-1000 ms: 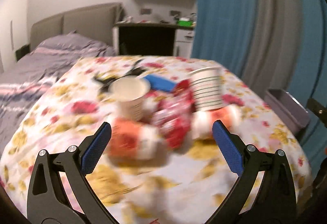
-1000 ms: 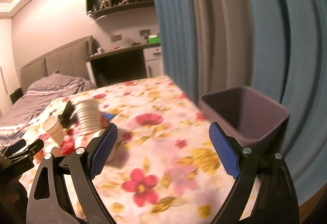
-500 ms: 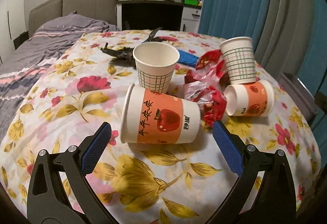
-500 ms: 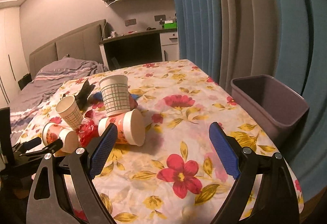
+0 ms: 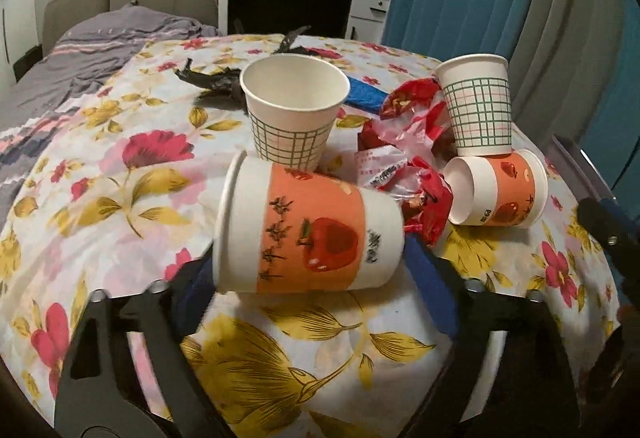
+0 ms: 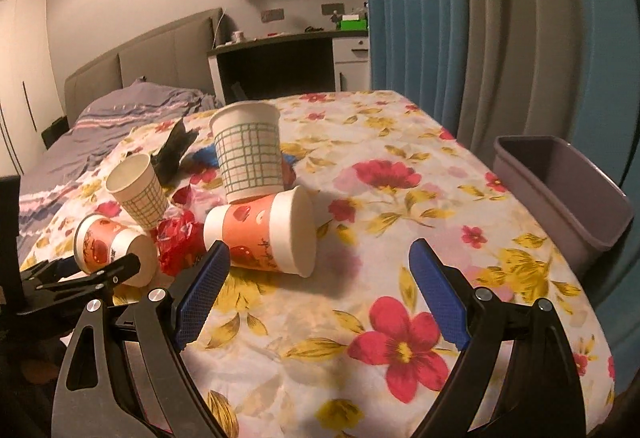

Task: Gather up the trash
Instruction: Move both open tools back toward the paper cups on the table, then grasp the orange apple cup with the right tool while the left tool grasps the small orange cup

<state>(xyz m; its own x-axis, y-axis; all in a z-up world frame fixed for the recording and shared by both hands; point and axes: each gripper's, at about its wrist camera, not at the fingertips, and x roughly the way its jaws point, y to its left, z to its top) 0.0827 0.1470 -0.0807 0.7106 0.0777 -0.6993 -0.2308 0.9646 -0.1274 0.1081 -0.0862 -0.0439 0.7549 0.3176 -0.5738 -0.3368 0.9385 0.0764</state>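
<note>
The left gripper [image 5: 308,278] sits low over the worktop [image 5: 120,198], its jaws wide apart with the lying apple cup [image 5: 308,230] between the blue pads; the pads flank the cup's two ends, and I cannot tell whether they touch it; the right gripper [image 6: 320,298] hovers level over the worktop's near edge, jaws wide apart and holding nothing, its left pad just beside a second apple cup [image 6: 264,234].

The worktop wears a floral cloth of red and yellow blooms; a grey bin [image 6: 560,190] stands off its right edge, well apart from the cups; blue and grey curtains [image 6: 480,18] hang behind the bin; a bed [image 6: 120,118] with a grey headboard lies beyond the worktop, and a dark desk [image 6: 280,62] stands at the far wall under shelves.

The apple cup is white paper with an orange band and a red apple print; it lies on its side, mouth to the left; just behind it stands an upright checked cup [image 5: 292,114]; a red wrapper [image 5: 412,174] lies crumpled to its right, between it and the second apple cup, which also lies on its side; another checked cup [image 5: 476,102] stands mouth up behind that one.
</note>
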